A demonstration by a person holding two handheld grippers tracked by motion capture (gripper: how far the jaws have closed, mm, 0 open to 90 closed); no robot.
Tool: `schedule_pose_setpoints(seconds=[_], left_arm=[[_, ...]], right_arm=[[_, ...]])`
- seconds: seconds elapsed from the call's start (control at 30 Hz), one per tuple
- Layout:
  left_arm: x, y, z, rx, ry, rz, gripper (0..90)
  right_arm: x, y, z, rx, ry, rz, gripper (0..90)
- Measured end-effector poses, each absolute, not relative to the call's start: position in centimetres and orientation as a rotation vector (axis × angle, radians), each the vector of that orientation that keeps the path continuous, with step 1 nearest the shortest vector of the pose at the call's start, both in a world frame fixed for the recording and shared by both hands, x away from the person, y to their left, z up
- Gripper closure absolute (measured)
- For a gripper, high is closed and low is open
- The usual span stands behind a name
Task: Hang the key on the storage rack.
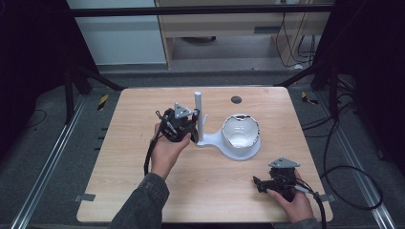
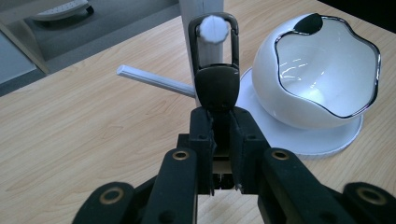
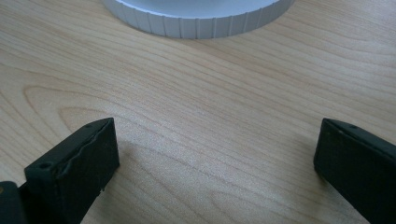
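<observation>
Wood-grain table (image 1: 143, 157), dark room; left claw (image 2: 219, 122) pinching carabiner clip (image 2: 215, 70), right claw (image 3: 215, 163) spread.

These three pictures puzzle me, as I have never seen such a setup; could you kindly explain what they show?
No robot here: a person sits at a wooden table and holds a two-jaw tool in each hand. The high view looks down from above the person. Each of the other two pictures comes from a camera riding on one tool, looking along its black jaws.

On the table stands a white stand with an upright post, side pegs and a round base, in which sits a white bowl with a wavy dark rim.

The left hand-held gripper is shut on a dark snap hook, whose loop is around the end of a white peg by the post.

The right hand-held gripper rests low over the table near the front right corner, jaws wide open, holding nothing.
</observation>
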State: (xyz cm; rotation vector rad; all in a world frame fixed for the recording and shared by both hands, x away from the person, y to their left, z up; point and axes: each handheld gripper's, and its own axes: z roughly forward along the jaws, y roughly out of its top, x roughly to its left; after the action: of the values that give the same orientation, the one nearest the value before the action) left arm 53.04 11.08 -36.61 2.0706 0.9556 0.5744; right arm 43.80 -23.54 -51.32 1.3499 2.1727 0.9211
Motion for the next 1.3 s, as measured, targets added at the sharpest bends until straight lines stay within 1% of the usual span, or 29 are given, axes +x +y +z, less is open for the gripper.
schedule_pose_setpoints(seconds=[0.47, 0.63, 0.67, 0.7, 0.87, 0.9, 0.93, 0.97, 1.07, 1.1, 1.13, 1.3], left_arm=[[53.4, 11.0, -36.8, 2.055, 0.965, 0.554, 79.5], [53.3, 11.0, -36.7, 2.050, 0.956, 0.564, 75.9], [53.2, 11.0, -36.7, 2.050, 0.952, 0.567, 72.5], [53.2, 11.0, -36.7, 2.048, 0.949, 0.571, 72.5], [52.6, 11.3, -36.4, 2.035, 0.933, 0.596, 61.1], [52.5, 11.4, -36.4, 2.035, 0.930, 0.598, 54.9], [52.4, 11.5, -36.4, 2.032, 0.925, 0.593, 54.9], [52.3, 11.6, -36.4, 2.030, 0.928, 0.598, 51.2], [52.0, 12.1, -36.3, 2.014, 0.954, 0.566, 38.2], [51.9, 12.1, -36.3, 2.024, 0.951, 0.548, 32.4], [51.7, 12.2, -36.4, 2.027, 0.948, 0.541, 32.4], [51.2, 12.4, -36.3, 2.031, 0.927, 0.521, 16.9]], right_arm=[[43.7, -23.5, -51.3, 1.355, 2.171, 0.922, 0.4], [43.7, -23.5, -51.3, 1.355, 2.171, 0.921, 0.4], [43.7, -23.5, -51.3, 1.356, 2.171, 0.921, 0.4], [43.7, -23.5, -51.3, 1.356, 2.171, 0.921, 0.4], [43.7, -23.5, -51.3, 1.356, 2.171, 0.922, 0.4], [43.7, -23.5, -51.3, 1.356, 2.171, 0.921, 0.4], [43.7, -23.5, -51.3, 1.356, 2.171, 0.921, 0.4], [43.7, -23.5, -51.3, 1.356, 2.171, 0.921, 0.4], [43.7, -23.5, -51.3, 1.356, 2.171, 0.921, 0.4], [43.7, -23.5, -51.3, 1.356, 2.171, 0.921, 0.4], [43.7, -23.5, -51.3, 1.356, 2.171, 0.921, 0.4], [43.7, -23.5, -51.3, 1.355, 2.171, 0.922, 0.4]])
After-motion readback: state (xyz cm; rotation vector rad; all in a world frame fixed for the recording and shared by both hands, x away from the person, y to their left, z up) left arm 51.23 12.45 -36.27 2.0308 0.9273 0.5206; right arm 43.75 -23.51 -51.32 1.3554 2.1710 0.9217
